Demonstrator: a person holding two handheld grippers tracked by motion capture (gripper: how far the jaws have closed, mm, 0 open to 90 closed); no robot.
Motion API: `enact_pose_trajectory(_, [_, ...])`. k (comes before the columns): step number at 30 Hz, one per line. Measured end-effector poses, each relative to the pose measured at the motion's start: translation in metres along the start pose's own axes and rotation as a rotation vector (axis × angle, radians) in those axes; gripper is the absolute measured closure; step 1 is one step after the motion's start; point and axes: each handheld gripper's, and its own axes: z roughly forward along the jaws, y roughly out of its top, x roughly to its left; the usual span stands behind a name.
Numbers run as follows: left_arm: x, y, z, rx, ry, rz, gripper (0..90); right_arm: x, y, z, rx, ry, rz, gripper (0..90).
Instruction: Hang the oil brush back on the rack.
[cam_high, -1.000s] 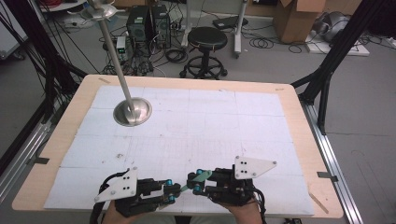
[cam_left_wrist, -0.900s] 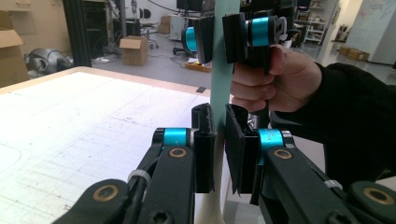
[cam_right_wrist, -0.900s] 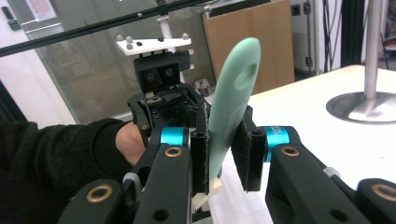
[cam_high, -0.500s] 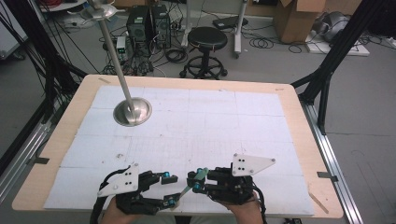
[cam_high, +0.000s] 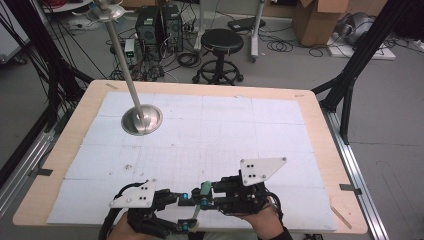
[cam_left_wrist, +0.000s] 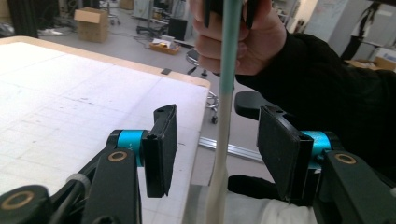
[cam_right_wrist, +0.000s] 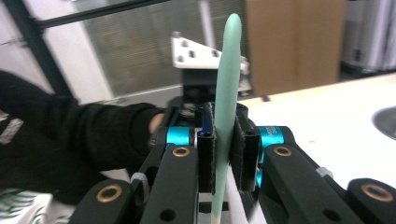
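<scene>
Down at the near edge of the table (cam_high: 320, 130), the right gripper (cam_right_wrist: 223, 154) is clenching a slim stick-like tool (cam_right_wrist: 226, 84) — pale green along one stretch, cream along the other, perhaps a spatula or a long swab, I can't say which. In the right gripper view its jaws are pressing flat against the tool on both sides, with the green tip standing well clear above them.

The relation that matters is between that tool and the left gripper (cam_left_wrist: 215, 149). In the left gripper view the tool is running lengthwise straight up through the gap between the two jaws, its long axis crossing the line along which they would close. The jaws are standing wide apart, released, touching the tool on neither side — it is sitting roughly midway, perhaps a little nearer the left-hand pad.

From the high view the two grippers are facing each other tip to tip, the tool bridging them. I'd judge a handover is being set up: the left gripper is already placed around the cream end and need only close.
</scene>
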Motion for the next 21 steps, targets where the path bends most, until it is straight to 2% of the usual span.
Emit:
enact_pose_trajectory(3, [0.0,0.0,0.0,-0.003,-0.035,-0.003,50.8,-0.002,0.003,0.006,0.004,0.083,-0.016,82.2])
enact_pose_trajectory(9, [-0.002,-0.001,0.003,0.008,-0.086,0.006,59.9,-0.005,0.005,0.016,0.02,0.151,-0.051,82.2])
enact_pose_trajectory(15, [-0.003,-0.001,0.002,0.011,-0.094,0.031,70.1,-0.007,0.005,0.021,0.036,0.18,-0.063,82.1])
enact_pose_trajectory(21, [-0.005,-0.001,0.0,0.005,-0.071,0.06,83.1,-0.01,0.005,0.021,0.03,0.191,-0.055,82.0])
